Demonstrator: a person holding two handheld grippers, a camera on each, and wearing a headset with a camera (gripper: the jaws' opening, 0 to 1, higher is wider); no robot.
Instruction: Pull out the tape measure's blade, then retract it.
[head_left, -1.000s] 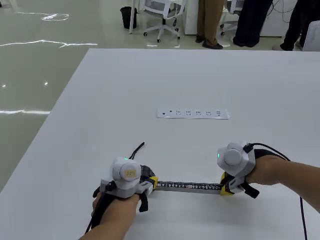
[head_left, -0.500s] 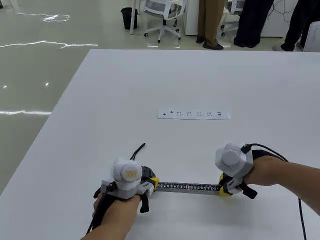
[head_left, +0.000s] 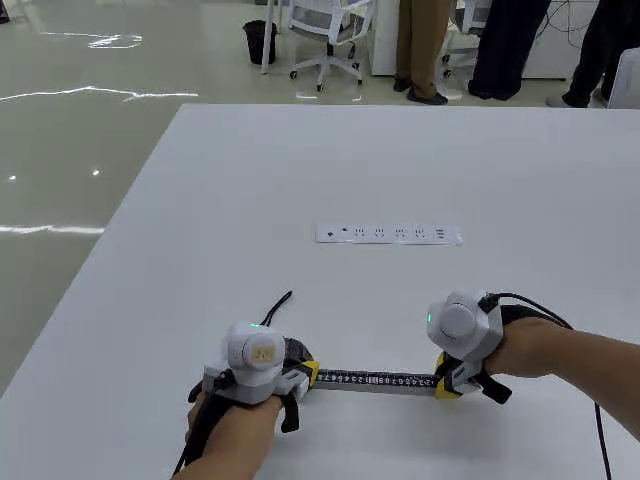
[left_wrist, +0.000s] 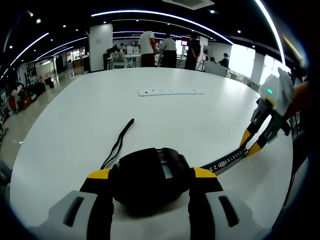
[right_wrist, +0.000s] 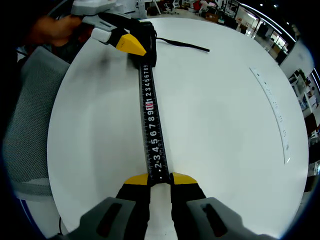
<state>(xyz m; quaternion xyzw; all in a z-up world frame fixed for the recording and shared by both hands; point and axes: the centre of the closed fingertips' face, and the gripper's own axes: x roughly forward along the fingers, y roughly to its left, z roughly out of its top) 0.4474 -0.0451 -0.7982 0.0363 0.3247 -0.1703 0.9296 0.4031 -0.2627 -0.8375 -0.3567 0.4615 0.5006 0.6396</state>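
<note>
**Tape blade drawn out between two grippers**

At 7 o'clock in the head view, the left gripper (head_left: 303, 373) is clamping its yellow-tipped jaws on either side of the tape measure (left_wrist: 150, 182). The tape measure is a rounded, matte black case sitting on the smooth white table (head_left: 300, 170). A thin black strap (head_left: 278, 303) is trailing across the table from the case toward 1 o'clock.

The blade (right_wrist: 152, 120) is lying flat on the table, running from the case toward 3 o'clock. It is a narrow, straight strip printed with numerals and one red mark.

At 5 o'clock, the right gripper (head_left: 443, 385) is pinching the blade's free end, its yellow tips nearly together on it. Toward 12 o'clock, well apart from both grippers, a flat, long white power strip (head_left: 389, 235) is resting on the table.
</note>
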